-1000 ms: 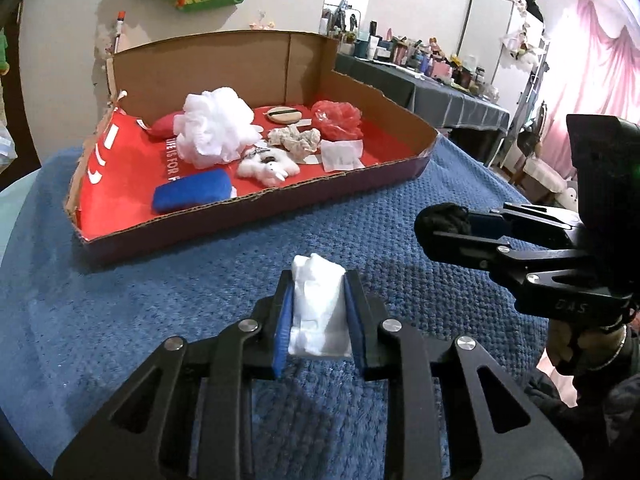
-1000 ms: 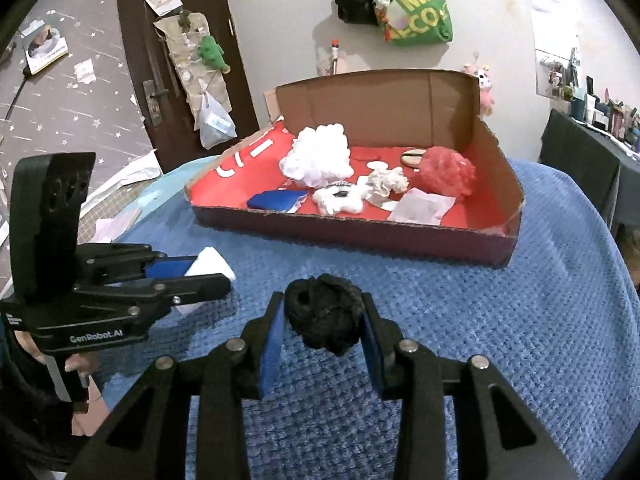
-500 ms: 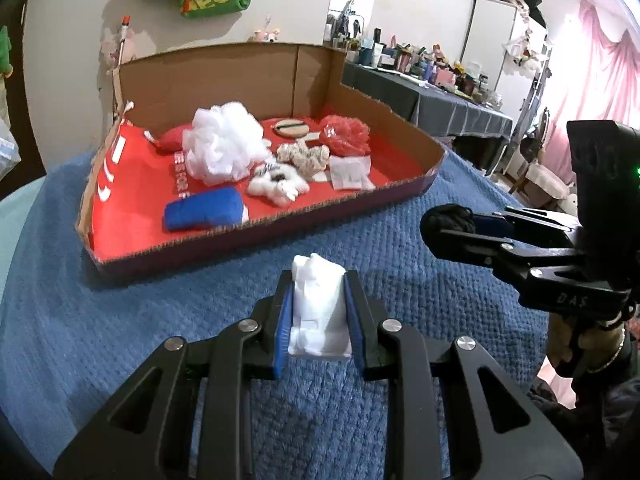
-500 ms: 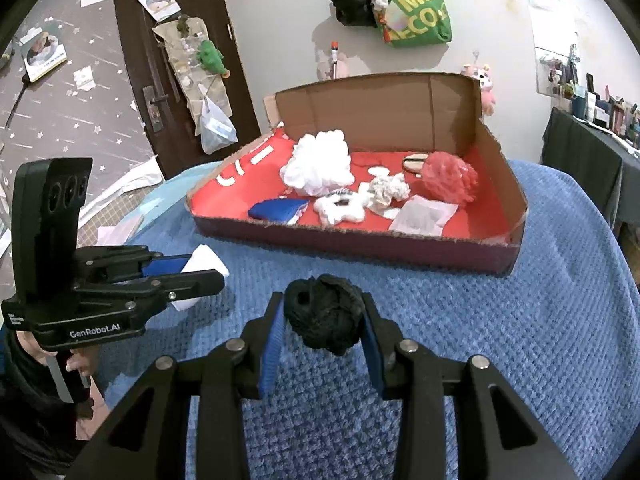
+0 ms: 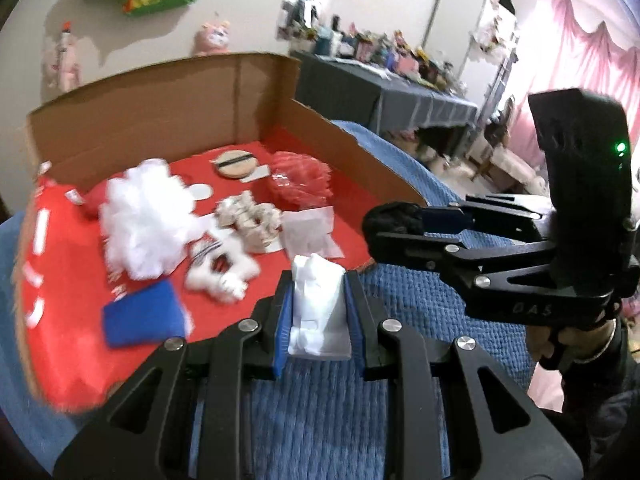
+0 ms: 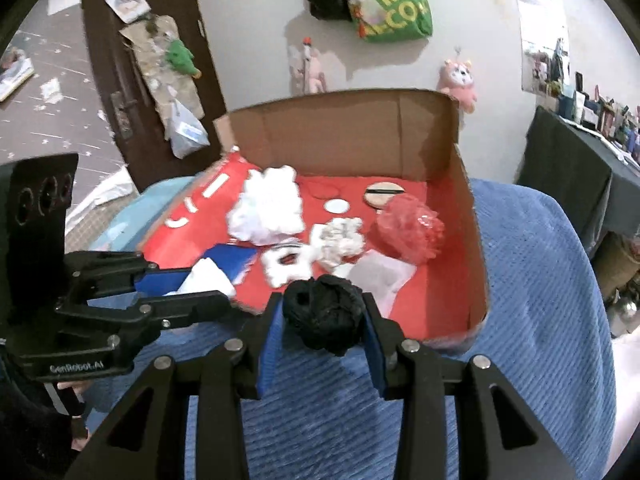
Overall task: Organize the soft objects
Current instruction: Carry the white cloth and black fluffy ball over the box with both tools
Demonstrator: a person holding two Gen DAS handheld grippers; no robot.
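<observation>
Cardboard box (image 6: 474, 248) with a red floor sits just ahead of both my claws on the blue cloth (image 6: 540, 300), its near edge low, its back and right walls tall. My left claw (image 5: 318, 312) pinches a white wad (image 5: 318, 308) between its blue pads; in the right view the same claw (image 6: 192, 292) comes in from the left at the box's near lip. My right claw (image 6: 324, 320) grips a black ball (image 6: 326, 314), held over the near wall.

Inside, left to right: a blue pad (image 5: 144, 316) at the near edge, a white puff (image 5: 146, 220) behind it, a small white fuzzy piece (image 5: 222, 270), a cream knotted lump (image 5: 250, 218), a flat clear bag (image 5: 310, 230), a red mesh puff (image 5: 300, 178) and a round tan disc (image 5: 236, 162) toward the back wall. These fill the middle of the floor in front of my loads; the red strip nearest me beside the blue pad is bare.

On the left is a dark door (image 6: 132, 80). A green bag (image 6: 394, 2) and a pink plush (image 6: 460, 80) hang on the pale wall behind. Off right stands a dark-draped table (image 5: 384, 96) crowded with small items, then pink curtains (image 5: 592, 60).
</observation>
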